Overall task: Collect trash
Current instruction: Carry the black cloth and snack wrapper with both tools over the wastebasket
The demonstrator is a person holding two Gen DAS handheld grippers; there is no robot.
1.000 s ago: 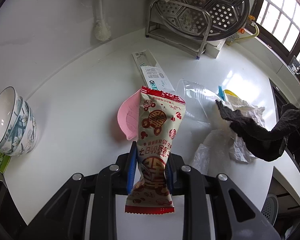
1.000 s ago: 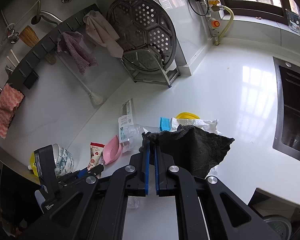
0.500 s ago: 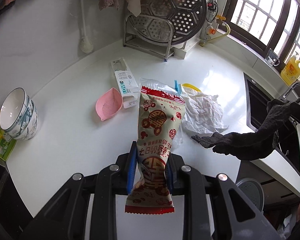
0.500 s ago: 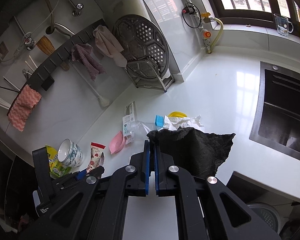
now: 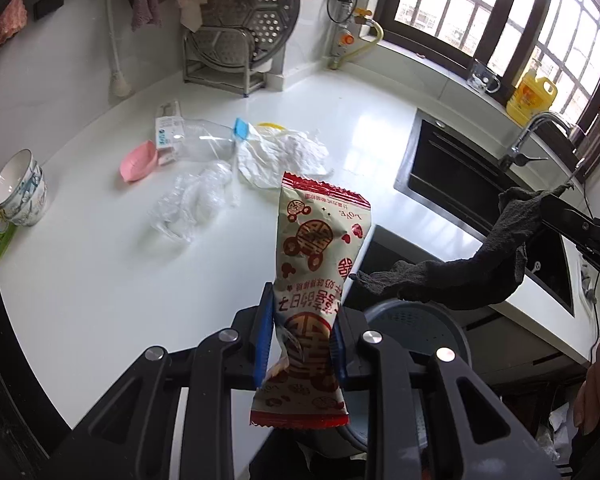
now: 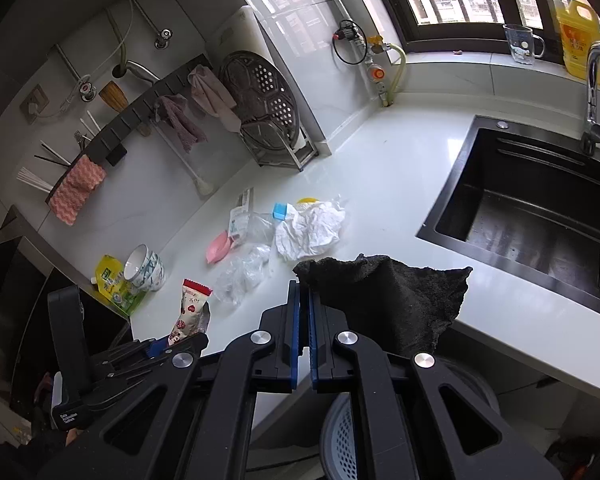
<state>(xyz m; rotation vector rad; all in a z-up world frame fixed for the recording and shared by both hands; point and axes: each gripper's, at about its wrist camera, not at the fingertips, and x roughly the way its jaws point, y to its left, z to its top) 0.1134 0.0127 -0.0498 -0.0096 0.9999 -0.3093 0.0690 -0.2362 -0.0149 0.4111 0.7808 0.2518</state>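
Observation:
My left gripper (image 5: 300, 334) is shut on a beige-and-red snack wrapper (image 5: 320, 248), which stands upright past the counter's front edge; the same wrapper (image 6: 192, 310) shows at the lower left of the right wrist view. My right gripper (image 6: 304, 320) is shut on a dark grey rag (image 6: 388, 300) that hangs over the counter edge; in the left wrist view the rag (image 5: 488, 268) droops at the right. Below both, a grey perforated bin (image 5: 416, 328) (image 6: 344, 440) stands on the floor. Crumpled white paper (image 5: 284, 156), clear plastic film (image 5: 192, 200) and a clear cup (image 5: 200, 142) lie on the counter.
A pink dish (image 5: 138, 162), a white carton (image 5: 166, 128) and a stack of bowls (image 5: 18, 188) sit on the white counter (image 5: 100, 272). A black sink (image 6: 540, 216) with a tap lies at the right. A steamer rack (image 5: 240, 36) stands at the back wall.
Both grippers have pulled back from the counter towards its front edge with the wrapper and the rag still held. The grey bin below has come into view.

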